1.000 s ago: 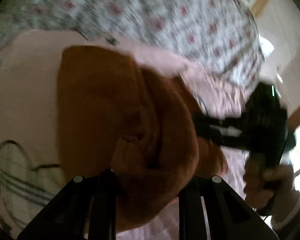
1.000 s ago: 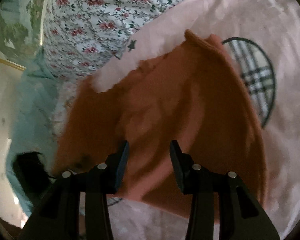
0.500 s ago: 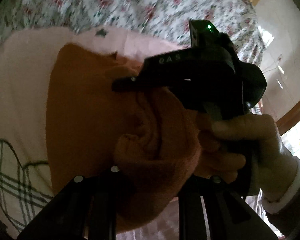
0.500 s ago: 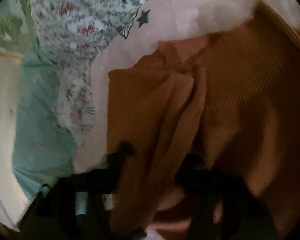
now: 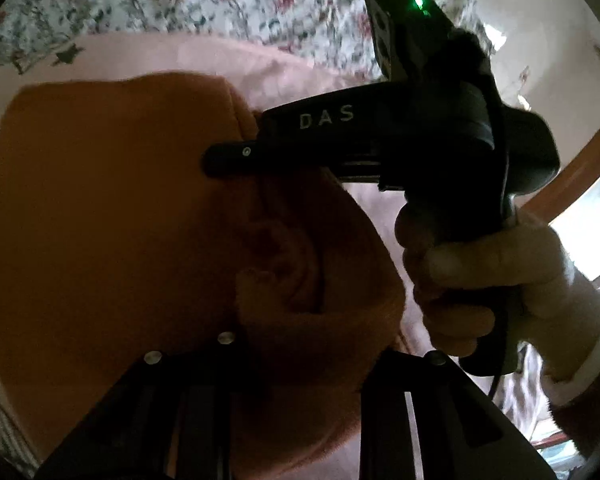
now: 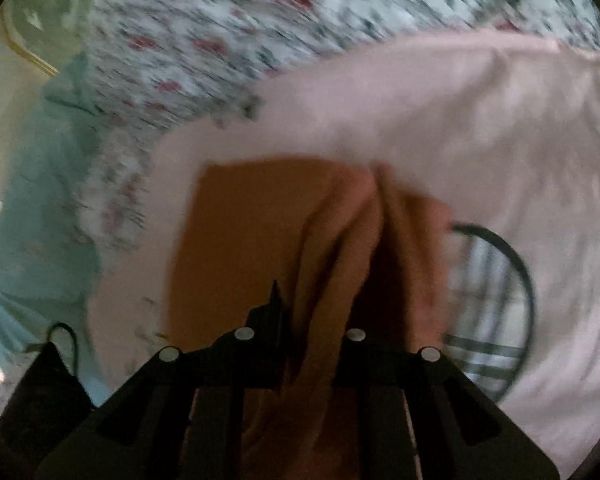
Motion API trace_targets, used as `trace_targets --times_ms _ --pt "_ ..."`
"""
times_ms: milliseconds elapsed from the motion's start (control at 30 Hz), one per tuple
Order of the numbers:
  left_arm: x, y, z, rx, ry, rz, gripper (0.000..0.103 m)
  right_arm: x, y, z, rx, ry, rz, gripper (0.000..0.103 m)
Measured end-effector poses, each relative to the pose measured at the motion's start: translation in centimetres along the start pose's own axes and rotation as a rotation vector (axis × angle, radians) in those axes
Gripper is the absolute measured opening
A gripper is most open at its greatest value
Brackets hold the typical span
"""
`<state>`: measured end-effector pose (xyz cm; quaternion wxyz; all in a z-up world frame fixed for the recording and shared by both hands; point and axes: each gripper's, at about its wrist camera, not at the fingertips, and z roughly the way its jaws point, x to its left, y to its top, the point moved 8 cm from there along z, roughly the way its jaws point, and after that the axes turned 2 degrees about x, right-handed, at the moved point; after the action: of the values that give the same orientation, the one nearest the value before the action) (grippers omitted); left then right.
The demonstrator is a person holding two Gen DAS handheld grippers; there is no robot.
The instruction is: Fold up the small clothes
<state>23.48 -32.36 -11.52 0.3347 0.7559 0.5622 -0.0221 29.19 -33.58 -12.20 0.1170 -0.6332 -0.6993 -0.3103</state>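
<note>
An orange knitted garment (image 5: 100, 200) lies on a pink cloth (image 5: 140, 56). At the bottom of the left wrist view, my left gripper (image 5: 312, 344) has a bunched fold of the garment between its fingers, and its jaws are opening slightly while the fold is still pinched. My right gripper (image 5: 224, 158), held by a hand (image 5: 480, 268) in a pale sleeve, reaches in from the right over the garment's upper edge. In the right wrist view the right gripper (image 6: 312, 320) is shut on a long raised fold of the orange garment (image 6: 252, 232).
The pink cloth (image 6: 420, 120) carries a dark-rimmed plaid motif (image 6: 488, 280) to the right of the garment. A floral bedcover (image 6: 260, 20) lies beyond it and teal fabric (image 6: 32, 200) to the left. A wall and wooden trim (image 5: 572, 184) show at the right.
The right gripper shut on a fold of the orange garment and swung in from the right over it. The left gripper kept its bunch of fabric and shifted with it.
</note>
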Motion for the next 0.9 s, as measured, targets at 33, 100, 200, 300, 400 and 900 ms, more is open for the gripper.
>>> trace_targets --times_ms 33,100,200,300,400,900 --pt "-0.2 -0.1 0.3 0.003 -0.008 0.007 0.025 -0.4 -0.2 0.2 0.004 -0.007 -0.002 0.014" --pt "-0.5 -0.3 0.3 0.006 -0.019 0.015 0.031 -0.9 -0.4 0.4 0.003 -0.007 0.004 0.014" --pt "-0.8 -0.7 0.0 0.033 -0.05 0.021 0.038 -1.5 -0.6 0.5 -0.004 -0.001 0.022 0.015" --pt "-0.2 -1.1 -1.8 0.05 -0.09 0.008 0.046 -2.1 -0.7 0.0 -0.014 -0.001 0.059 0.016" --pt "0.7 -2.2 -4.9 0.04 -0.107 -0.009 0.057 -2.1 -1.0 -1.6 -0.052 -0.063 0.061 0.022" --pt "15.1 -4.5 -9.8 0.044 -0.042 -0.373 0.079 -1.8 -5.2 -6.4 -0.156 -0.098 0.195 0.081"
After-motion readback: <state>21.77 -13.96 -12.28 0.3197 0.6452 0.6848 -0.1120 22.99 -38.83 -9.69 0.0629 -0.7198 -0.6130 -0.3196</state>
